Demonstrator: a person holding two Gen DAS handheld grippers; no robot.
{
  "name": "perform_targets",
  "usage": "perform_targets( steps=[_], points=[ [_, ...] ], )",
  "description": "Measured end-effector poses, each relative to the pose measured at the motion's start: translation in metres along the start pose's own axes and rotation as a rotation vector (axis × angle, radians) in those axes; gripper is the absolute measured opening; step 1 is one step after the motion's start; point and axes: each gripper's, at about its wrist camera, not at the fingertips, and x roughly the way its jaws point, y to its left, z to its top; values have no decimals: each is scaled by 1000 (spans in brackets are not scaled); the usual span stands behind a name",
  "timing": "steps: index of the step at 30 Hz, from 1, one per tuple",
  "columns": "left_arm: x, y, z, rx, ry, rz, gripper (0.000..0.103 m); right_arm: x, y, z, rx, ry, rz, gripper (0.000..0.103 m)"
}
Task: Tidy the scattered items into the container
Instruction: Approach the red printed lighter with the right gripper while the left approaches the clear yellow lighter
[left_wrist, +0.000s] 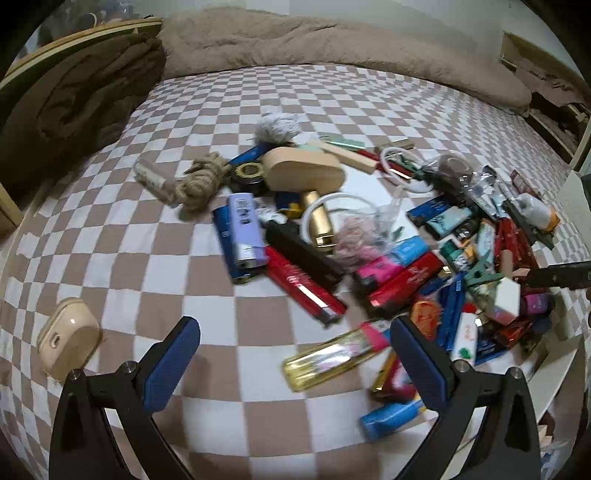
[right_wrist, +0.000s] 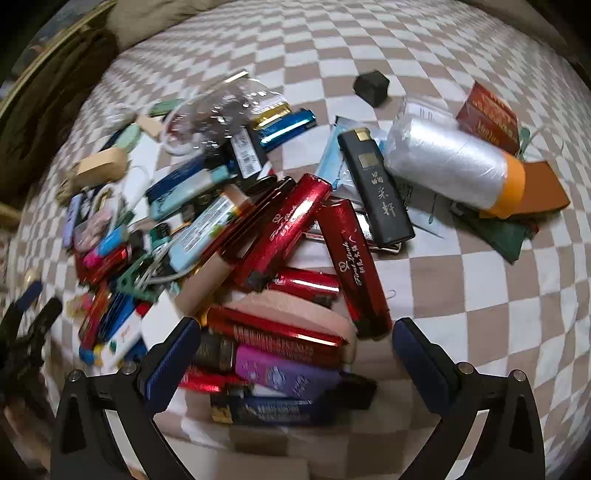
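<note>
A pile of scattered lighters and small items lies on a checkered bedsheet (left_wrist: 122, 258). My left gripper (left_wrist: 295, 328) is open and empty, just above the sheet. A yellow see-through lighter (left_wrist: 332, 358) lies close to its right finger, and a red lighter (left_wrist: 303, 288) lies just ahead. My right gripper (right_wrist: 297, 328) hovers open and empty over the pile's near side. Between its fingers lie a red lighter (right_wrist: 273, 332), a pink sponge (right_wrist: 295, 306) and a purple lighter (right_wrist: 288, 373). I cannot make out a container in either view.
A beige case (left_wrist: 68, 345) lies alone at the left, with a rope coil (left_wrist: 199, 181) and a wooden oval block (left_wrist: 306, 170) farther back. A plastic bag roll (right_wrist: 450, 166), a black lighter (right_wrist: 376, 188) and a black cube (right_wrist: 371, 88) lie to the right. A brown blanket (left_wrist: 295, 40) borders the far side.
</note>
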Motion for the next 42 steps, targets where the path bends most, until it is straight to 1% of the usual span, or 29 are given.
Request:
perform_targets(
  steps=[1,3,6,8,11,13,16,19,24,25,27,28,30,34,35,38,40,42],
  points=[
    [1,3,0,-8,2,-1,103,3,2,1,11,11,-5,103],
    [4,6,0,-22,15,-28,103,7,8,2,6,17,-32,103],
    [10,1,0,-4,49,-68,103,10,19,1,-57,9,-102,103],
    [15,-5,1,15,79,-89,103,11,21,-1,-82,4,-138,103],
    [25,-14,1,27,143,-107,103,11,12,-4,-75,-6,-169,103],
    [32,-20,2,31,178,-106,103,11,2,-8,-62,3,-157,103],
    [39,-21,8,-26,214,-139,103,9,-16,-13,-27,15,-137,103],
    [45,-23,13,-61,244,-133,103,4,-30,-18,-18,17,-144,103],
    [51,-28,21,-75,278,-97,103,-5,-51,-22,11,16,-157,103],
    [52,-27,22,-80,276,-76,103,-7,-56,-23,18,15,-160,103],
    [55,-27,22,-59,272,39,103,-10,-62,-26,24,14,-170,103],
    [56,-28,21,-39,271,66,103,-11,-66,-28,27,15,-178,103],
    [55,-27,17,-26,276,60,103,-15,-74,-32,34,16,-191,103],
    [48,-22,12,-19,292,61,103,-24,-89,-38,61,13,-186,103],
    [47,-20,9,-11,296,69,103,-27,-94,-39,73,9,-188,103],
    [45,-12,2,8,296,127,103,-35,-105,-43,89,-2,-197,103],
    [42,-2,1,-26,292,111,103,-40,-112,-46,99,-5,-202,103],
    [39,6,1,-48,284,117,103,-43,-117,-48,112,-6,-203,103]
  ],
)
